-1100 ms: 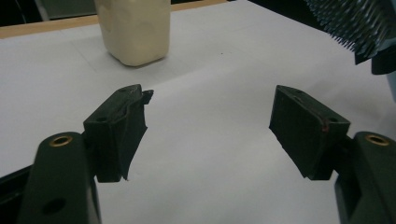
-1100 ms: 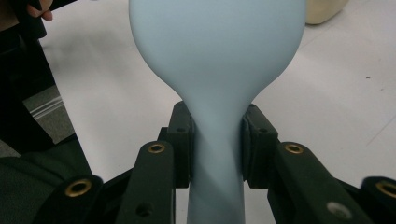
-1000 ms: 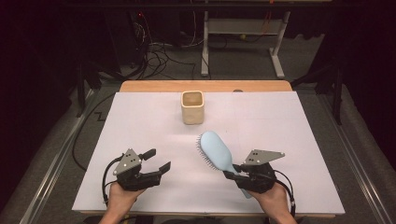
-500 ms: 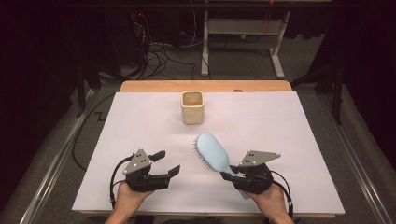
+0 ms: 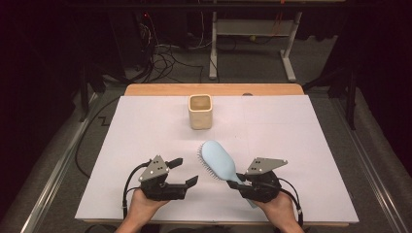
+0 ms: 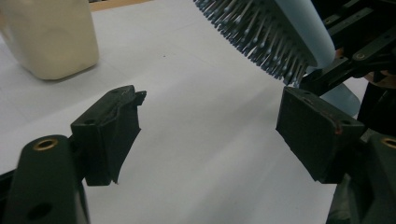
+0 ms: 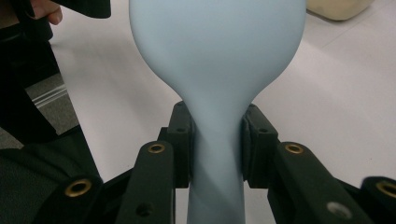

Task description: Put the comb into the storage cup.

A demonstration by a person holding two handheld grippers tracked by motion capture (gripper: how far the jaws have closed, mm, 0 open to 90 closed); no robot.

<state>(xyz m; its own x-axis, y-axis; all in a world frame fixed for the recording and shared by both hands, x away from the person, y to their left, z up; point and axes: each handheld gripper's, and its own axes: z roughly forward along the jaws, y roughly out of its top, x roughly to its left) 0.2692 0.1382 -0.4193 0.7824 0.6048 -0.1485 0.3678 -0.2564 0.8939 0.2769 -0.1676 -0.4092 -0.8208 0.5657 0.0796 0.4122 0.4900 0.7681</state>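
Pale-blue hairbrush [image 5: 218, 162], clamped by its handle in the right claw [image 5: 241, 184] and raised above the near counter [image 5: 301, 145], could twist or slip if the empty left claw [image 5: 187, 171], whose jaws have just been opening, bumps its bristles.

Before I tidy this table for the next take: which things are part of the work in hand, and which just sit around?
In the job:
- light blue hairbrush, handle clamped in the right hand-held gripper
- left hand-held gripper, jaws just opening, nothing between them

Sitting around:
- cream square cup
- white table cover
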